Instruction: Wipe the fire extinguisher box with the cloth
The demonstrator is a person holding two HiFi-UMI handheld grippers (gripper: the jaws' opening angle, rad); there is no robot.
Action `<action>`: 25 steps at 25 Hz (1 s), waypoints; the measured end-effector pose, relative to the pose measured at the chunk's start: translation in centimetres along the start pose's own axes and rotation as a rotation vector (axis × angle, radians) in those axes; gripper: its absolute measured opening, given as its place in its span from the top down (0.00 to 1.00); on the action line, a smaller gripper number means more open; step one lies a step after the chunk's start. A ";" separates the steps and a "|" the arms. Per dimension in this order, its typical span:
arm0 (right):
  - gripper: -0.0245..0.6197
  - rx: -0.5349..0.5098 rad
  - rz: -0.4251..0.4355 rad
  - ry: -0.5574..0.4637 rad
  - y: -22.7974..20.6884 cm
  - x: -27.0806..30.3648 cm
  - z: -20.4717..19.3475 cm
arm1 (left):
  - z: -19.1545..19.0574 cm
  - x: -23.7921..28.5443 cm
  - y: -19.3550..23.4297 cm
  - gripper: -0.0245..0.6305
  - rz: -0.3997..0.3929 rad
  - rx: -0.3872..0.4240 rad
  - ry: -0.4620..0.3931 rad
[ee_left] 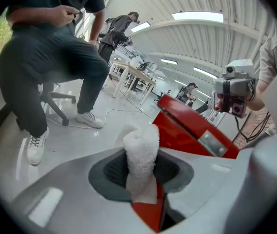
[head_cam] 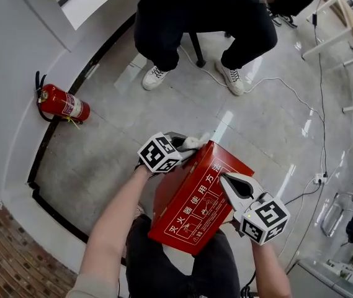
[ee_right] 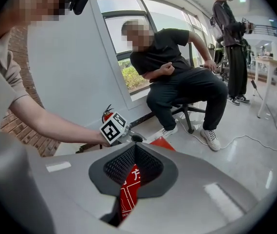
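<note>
My left gripper point(head_cam: 185, 145) has its jaws closed on a rolled white cloth point(head_cam: 196, 142). The roll stands up between the pads and sits at the far upper corner of the red box point(head_cam: 195, 210), apparently touching it. The box lies tilted across my lap with its printed face up. My right gripper point(head_cam: 231, 185) steadies it, with the jaws pinched on the box's right edge. In the right gripper view the red printed panel point(ee_right: 128, 191) runs up between the pads of that gripper point(ee_right: 134, 172).

To wipe well, I would keep the right-hand clamp firm so the box cannot swing. I would lay the side of the cloth flat on the panel instead of dabbing with its tip. Then I would draw it in overlapping strokes from the far edge toward me, pressing lightly so the roll does not slip out of the jaws.

White Chinese characters run along the face, and I read them as 灭火器使用方法. Small line diagrams sit beneath them. One character, 方, shows between the right jaws. A fire extinguisher point(head_cam: 63, 104) lies on the floor point(head_cam: 257, 129) by the wall; its label is too small to read.
</note>
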State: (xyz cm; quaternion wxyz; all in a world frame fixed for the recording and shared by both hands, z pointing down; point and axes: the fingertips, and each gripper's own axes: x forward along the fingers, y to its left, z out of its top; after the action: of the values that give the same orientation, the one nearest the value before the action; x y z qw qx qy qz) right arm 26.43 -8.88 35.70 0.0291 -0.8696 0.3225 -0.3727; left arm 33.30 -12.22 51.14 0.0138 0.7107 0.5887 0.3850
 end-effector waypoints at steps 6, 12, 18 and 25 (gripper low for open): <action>0.92 0.028 0.041 -0.007 0.2 -2.3 0.9 | 3.2 -4.1 -4.0 0.79 0.003 0.004 -0.020; 0.92 -0.017 0.134 -0.049 1.2 -4.2 3.6 | 5.3 -10.0 -8.1 0.79 0.182 -0.034 -0.065; 0.92 -0.144 0.249 -0.069 4.3 -6.2 7.5 | 8.8 -17.8 -13.7 0.79 0.410 -0.111 -0.160; 0.92 -0.179 0.328 -0.186 9.2 -10.4 12.9 | 13.9 -23.7 -21.5 0.79 0.526 -0.159 -0.282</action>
State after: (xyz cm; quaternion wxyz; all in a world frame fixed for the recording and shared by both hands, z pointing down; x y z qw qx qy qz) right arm 24.74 -12.50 17.19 0.0417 -0.8354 0.4874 -0.2508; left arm 23.12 -19.71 18.67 0.0506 0.8817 0.3450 0.3177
